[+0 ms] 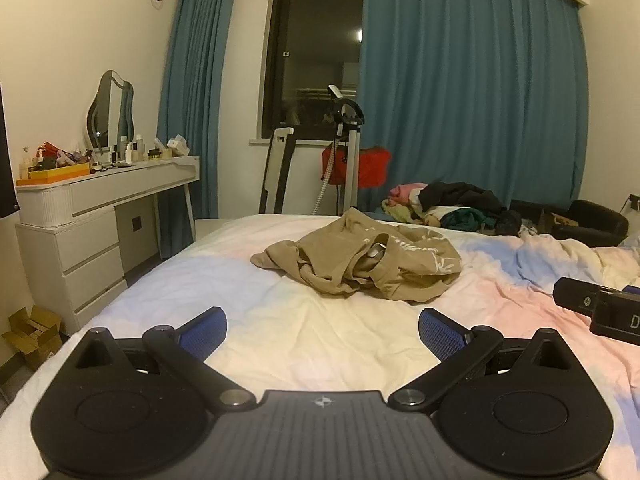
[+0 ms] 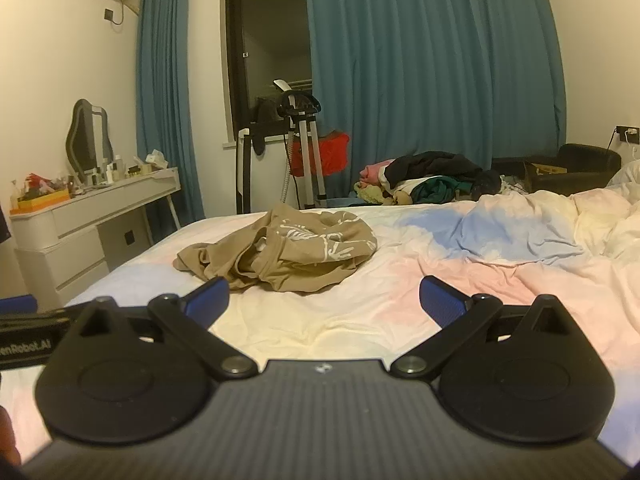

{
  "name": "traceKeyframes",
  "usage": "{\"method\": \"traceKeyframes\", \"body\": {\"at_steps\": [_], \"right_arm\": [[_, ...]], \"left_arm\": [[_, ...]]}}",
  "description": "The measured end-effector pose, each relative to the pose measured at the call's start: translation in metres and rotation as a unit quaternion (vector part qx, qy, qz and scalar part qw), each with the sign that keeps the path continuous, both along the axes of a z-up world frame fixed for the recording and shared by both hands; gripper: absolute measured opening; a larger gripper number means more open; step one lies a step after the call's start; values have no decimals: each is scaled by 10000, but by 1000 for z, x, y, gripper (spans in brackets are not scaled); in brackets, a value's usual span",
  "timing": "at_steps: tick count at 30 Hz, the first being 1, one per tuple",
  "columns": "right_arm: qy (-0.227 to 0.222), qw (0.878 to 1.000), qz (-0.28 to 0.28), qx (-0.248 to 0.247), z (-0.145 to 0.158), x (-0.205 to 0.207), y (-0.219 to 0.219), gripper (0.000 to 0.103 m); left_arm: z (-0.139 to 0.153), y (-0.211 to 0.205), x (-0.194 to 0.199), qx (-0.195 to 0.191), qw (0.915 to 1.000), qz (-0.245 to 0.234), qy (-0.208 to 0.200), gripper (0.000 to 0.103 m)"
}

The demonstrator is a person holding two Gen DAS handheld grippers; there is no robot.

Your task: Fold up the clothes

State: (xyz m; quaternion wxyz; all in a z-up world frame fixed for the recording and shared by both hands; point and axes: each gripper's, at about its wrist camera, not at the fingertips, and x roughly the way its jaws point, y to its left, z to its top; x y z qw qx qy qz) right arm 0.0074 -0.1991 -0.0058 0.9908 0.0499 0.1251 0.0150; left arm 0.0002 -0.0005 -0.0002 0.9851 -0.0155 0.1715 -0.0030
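A crumpled tan shirt with a white print (image 1: 360, 262) lies in a heap on the pastel bed sheet (image 1: 200, 280); it also shows in the right wrist view (image 2: 280, 254). My left gripper (image 1: 322, 330) is open and empty, low over the sheet, short of the shirt. My right gripper (image 2: 324, 300) is open and empty, short of the shirt and to its right. The right gripper's body shows at the right edge of the left wrist view (image 1: 600, 308).
A pile of mixed clothes (image 1: 452, 204) lies at the bed's far edge. A rumpled duvet (image 2: 540, 232) covers the right side. A white dresser with a mirror and bottles (image 1: 100, 200) stands left. A garment steamer stand (image 1: 348, 152) and blue curtains (image 1: 480, 100) are behind.
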Motion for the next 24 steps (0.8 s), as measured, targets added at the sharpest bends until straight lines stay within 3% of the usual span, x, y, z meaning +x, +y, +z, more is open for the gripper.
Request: {"method": "traceKeyframes", "body": {"at_steps": [24], "right_arm": [[73,10000,36,32,-6,1,4,103]], "left_arm": [[-5,-5,3,-77,9999,-51,112,103]]}}
